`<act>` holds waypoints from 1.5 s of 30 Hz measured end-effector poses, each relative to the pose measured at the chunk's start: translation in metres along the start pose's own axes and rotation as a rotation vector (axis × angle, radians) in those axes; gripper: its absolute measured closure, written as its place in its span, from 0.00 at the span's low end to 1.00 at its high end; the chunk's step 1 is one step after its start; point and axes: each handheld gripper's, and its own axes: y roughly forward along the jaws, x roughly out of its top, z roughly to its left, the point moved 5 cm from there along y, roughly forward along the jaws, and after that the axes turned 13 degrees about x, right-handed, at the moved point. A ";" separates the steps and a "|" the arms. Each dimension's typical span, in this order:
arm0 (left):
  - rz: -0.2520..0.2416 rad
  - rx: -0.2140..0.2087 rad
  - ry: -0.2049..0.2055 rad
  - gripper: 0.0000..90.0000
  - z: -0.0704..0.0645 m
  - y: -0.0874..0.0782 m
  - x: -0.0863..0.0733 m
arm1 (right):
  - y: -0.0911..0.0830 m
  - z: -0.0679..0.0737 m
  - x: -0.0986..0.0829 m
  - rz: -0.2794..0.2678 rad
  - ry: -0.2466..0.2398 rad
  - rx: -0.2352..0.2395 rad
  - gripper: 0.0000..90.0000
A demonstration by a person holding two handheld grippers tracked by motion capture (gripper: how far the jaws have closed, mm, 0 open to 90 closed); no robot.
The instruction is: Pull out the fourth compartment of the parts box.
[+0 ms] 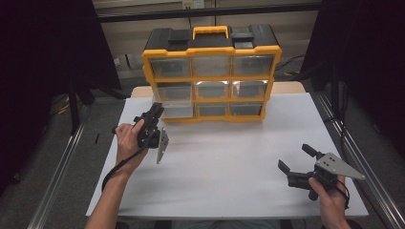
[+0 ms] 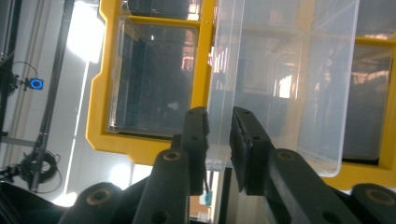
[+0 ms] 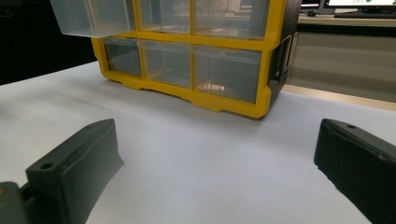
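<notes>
Between left gripper (image 2: 218,140) fingers: clear drawer (image 2: 280,84) wall, pinched.

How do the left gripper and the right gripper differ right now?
The left gripper is up at the yellow organizer, its jaws nearly shut around the clear wall of the pulled-out drawer; the right gripper is far from the organizer, over the white table, holding nothing. The left's jaws stand close together; the right's are spread wide. Its grey plate stands on edge; the right's lies flatter. Both are black and hand-held.
</notes>
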 end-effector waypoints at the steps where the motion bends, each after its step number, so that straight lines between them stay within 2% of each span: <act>1: 0.014 0.005 -0.015 0.83 -0.001 0.000 -0.001 | 0.000 0.000 0.000 0.000 0.001 0.000 0.00; 2: 0.018 0.002 -0.028 0.81 -0.001 0.000 0.000 | 0.000 0.000 0.000 0.000 -0.001 -0.001 0.00; 4: 0.017 -0.001 -0.022 0.79 0.000 0.000 0.000 | 0.000 0.000 0.000 0.003 0.003 0.000 0.00; 5: 0.022 -0.007 -0.045 0.76 -0.002 0.000 -0.001 | 0.000 0.000 -0.001 0.005 0.002 -0.001 0.00; 6: 0.023 -0.006 -0.051 0.76 -0.003 0.000 -0.001 | 0.000 0.000 -0.001 0.005 0.002 -0.001 0.00; 9: 0.029 -0.013 -0.056 0.63 -0.005 0.001 -0.002 | 0.000 0.000 -0.001 0.007 0.003 0.002 0.00; 10: 0.033 -0.019 -0.082 0.60 -0.006 0.001 -0.003 | 0.000 0.000 -0.001 0.007 0.002 0.002 0.00; 11: 0.049 -0.015 -0.097 0.56 -0.006 0.001 -0.004 | 0.000 0.000 -0.001 0.007 0.002 0.002 0.00; 13: 0.047 -0.013 -0.117 0.49 -0.005 0.002 -0.004 | 0.000 0.000 -0.001 0.007 0.001 0.002 0.00; 14: 0.052 -0.012 -0.154 0.45 -0.007 0.002 -0.004 | 0.000 0.000 -0.001 0.007 0.002 0.002 0.00; 15: 0.054 -0.004 -0.151 0.41 -0.006 0.003 -0.004 | 0.000 0.000 -0.001 0.007 0.003 0.003 0.00; 18: 0.069 -0.009 -0.195 0.32 -0.006 0.003 -0.004 | 0.000 0.000 -0.001 0.006 0.003 0.003 0.00; 19: 0.057 -0.004 -0.172 0.31 -0.003 0.004 -0.003 | 0.000 0.000 -0.001 0.006 0.003 0.003 0.00; 20: 0.057 -0.004 -0.172 0.29 -0.003 0.004 -0.003 | 0.000 0.000 -0.001 0.006 0.003 0.003 0.00; 21: 0.072 -0.009 -0.209 0.27 -0.003 0.003 -0.004 | 0.000 0.000 -0.001 0.006 0.002 0.004 0.00; 22: 0.072 -0.009 -0.209 0.25 -0.003 0.003 -0.004 | 0.000 0.000 -0.001 0.006 0.002 0.004 0.00; 23: 0.092 -0.004 -0.251 0.22 -0.001 0.003 -0.004 | 0.000 0.000 -0.001 0.006 0.002 0.003 0.00; 26: 0.100 -0.004 -0.321 0.15 0.001 0.005 -0.005 | 0.000 0.000 -0.001 0.006 0.002 0.003 0.00; 28: 0.114 -0.021 -0.369 0.13 0.003 0.005 -0.005 | 0.000 0.000 -0.001 0.005 0.002 0.002 0.00; 29: 0.116 -0.010 -0.405 0.12 0.002 0.005 -0.005 | 0.000 0.000 -0.001 0.006 0.003 0.002 0.00; 33: 0.138 -0.022 -0.520 0.09 0.005 0.007 -0.005 | 0.000 0.000 -0.001 0.008 0.003 0.003 0.00; 34: 0.138 -0.022 -0.520 0.09 0.005 0.007 -0.005 | 0.000 0.000 -0.001 0.008 0.004 0.004 0.00; 35: 0.155 -0.036 -0.581 0.09 0.006 0.007 -0.006 | 0.000 0.000 -0.001 0.007 0.004 0.003 0.00; 36: 0.155 -0.036 -0.581 0.08 0.006 0.007 -0.006 | 0.000 0.000 -0.001 0.007 0.004 0.003 0.00; 37: 0.180 -0.054 -0.660 0.08 0.007 0.008 -0.008 | 0.000 0.000 -0.001 0.009 0.005 0.005 0.00; 38: 0.193 -0.059 -0.698 0.08 0.007 0.008 -0.009 | 0.000 0.000 -0.001 0.008 0.004 0.004 0.00; 40: 0.213 -0.064 -0.744 0.07 0.008 0.009 -0.011 | 0.000 0.000 -0.001 0.009 0.005 0.004 0.00; 41: 0.221 -0.083 -0.788 0.07 0.007 0.009 -0.011 | 0.000 0.000 -0.001 0.009 0.005 0.006 0.00; 42: 0.221 -0.083 -0.788 0.07 0.007 0.009 -0.011 | 0.000 0.000 -0.001 0.009 0.005 0.006 0.00; 44: 0.241 -0.098 -0.864 0.07 0.005 0.010 -0.013 | 0.000 0.000 -0.001 0.009 0.003 0.004 0.00; 45: 0.255 -0.131 -0.937 0.07 0.003 0.011 -0.014 | 0.001 0.000 -0.001 0.008 0.003 0.000 0.00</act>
